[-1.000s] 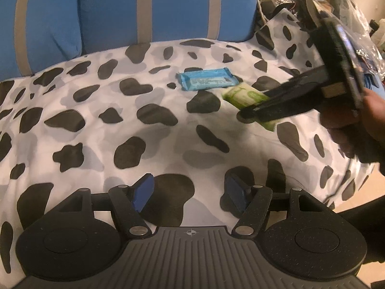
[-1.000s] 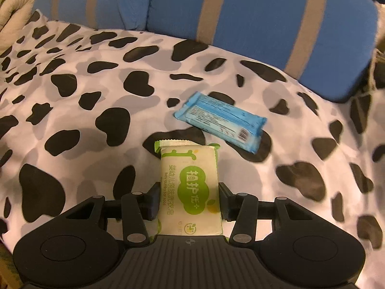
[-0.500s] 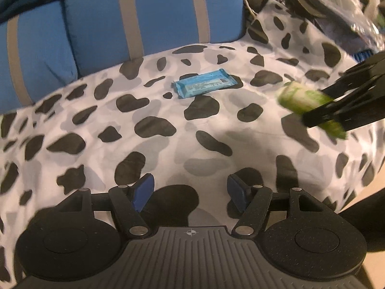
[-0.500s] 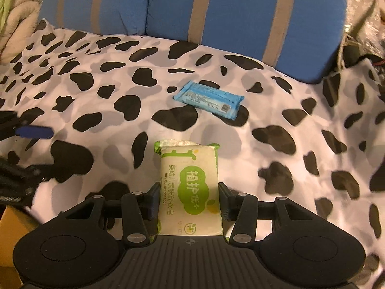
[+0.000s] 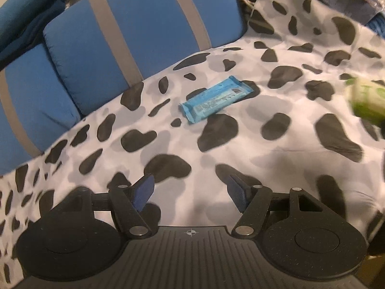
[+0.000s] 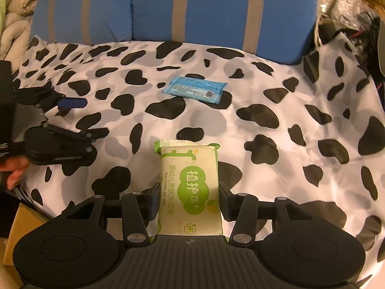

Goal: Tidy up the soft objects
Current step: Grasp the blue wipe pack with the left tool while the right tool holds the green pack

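Green and cream, the laundry soap bar (image 6: 190, 190) sat clamped between the two fingers of my right gripper (image 6: 189, 201), its wrapper's crimped end pointing away from me, lifted above the cow-print sheet (image 6: 276, 144). My left gripper (image 5: 191, 190) hung with its blue-padded fingers (image 5: 144, 190) spread apart and nothing between them, low over the same sheet. Farther off lay the blue wipes pack (image 6: 195, 89), flat on the fabric (label side up, with a small barcode at one end), well apart from both grippers. Beyond it stood the blue cushion (image 6: 216, 7) with grey stripes. From the left wrist view the soap showed only as a blurred green shape at the right edge (image 5: 368, 101).
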